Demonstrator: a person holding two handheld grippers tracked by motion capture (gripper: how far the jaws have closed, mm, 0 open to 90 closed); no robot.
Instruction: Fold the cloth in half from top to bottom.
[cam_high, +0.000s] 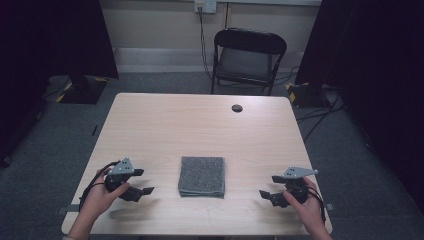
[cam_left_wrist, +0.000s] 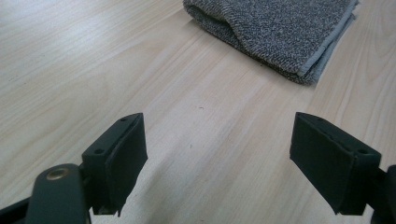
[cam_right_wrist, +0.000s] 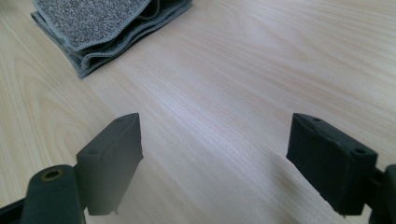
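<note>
Grey towelling, a folded cloth, lies flat on the pale wood worktop between the two tools, well apart from each. To its left, the left hand-held gripper sits low over the worktop in the person's left hand, its black jaws pointing inward toward the cloth and spread wide with nothing between them. In the left gripper view the left hand-held gripper shows both jaws standing far apart over bare wood, and the cloth lies ahead of them and a little to the right, its rounded fold facing the jaws and a lighter hemmed edge running down its right side. To the right of the cloth, the right hand-held gripper is held by the person's right hand, likewise low, aimed inward, with its jaws parted and empty. In the right gripper view the right hand-held gripper has its jaws equally wide, and the cloth sits ahead and off to the left of them, showing the stacked, stitched edges of several layers. Neither tool touches the cloth. Beyond the far edge of the worktop, past both tools, a dark folding chair stands on the grey floor.
</note>
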